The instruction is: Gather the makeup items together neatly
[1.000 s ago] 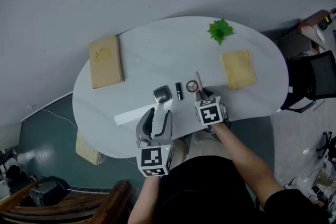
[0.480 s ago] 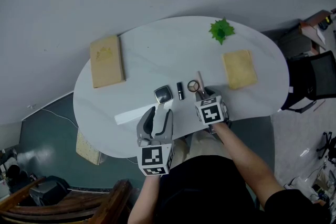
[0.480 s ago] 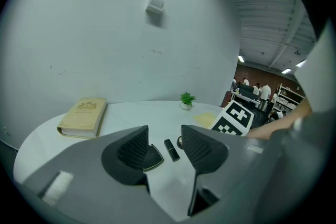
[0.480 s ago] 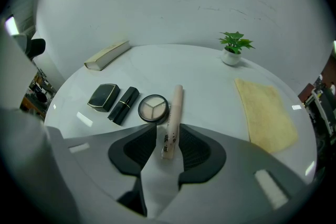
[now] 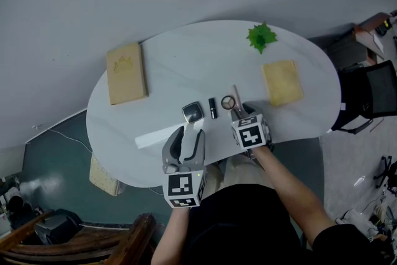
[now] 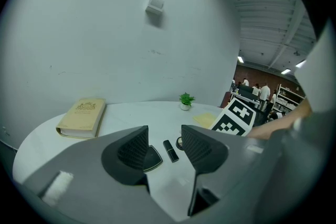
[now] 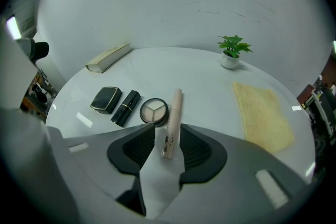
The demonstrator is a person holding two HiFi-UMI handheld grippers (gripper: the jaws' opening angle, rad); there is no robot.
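Setting: a white oval counter [image 5: 186, 65] against a plain pale wall, seen from above by the person working at its near edge.
Makeup row: four items lie close together near the counter's near edge, a little right of its middle, running left to right.
Compact: a black square compact [image 5: 191, 112] is the leftmost item.
Lipstick: a black lipstick [image 5: 212, 107] lies just beside the compact, lengthwise toward the far edge.
Palette: a small round palette [image 5: 227, 102] with pale shades sits next, touching or almost touching the tube.
Tube: a slim pinkish tube [image 7: 171, 123] ends the row on the right, flat on the counter, one end toward the near edge.
Right hand-held gripper: the right hand-held gripper [image 7: 167, 139] points steeply down over the tube's near end; its jaws have just been opening and stand apart – the tube lies between them, loose, with a gap on its left side.
Left hand-held gripper: the left hand-held gripper [image 6: 164, 136] hovers at the near edge, just short of the compact – jaws apart, nothing between them.
Book: a tan book [image 5: 125, 72] lies near the left edge.
Cloth: a yellow cloth [image 5: 282, 81] lies toward the right edge.
Plant: a small green plant [image 5: 260, 36] stands at the far edge, on the right.
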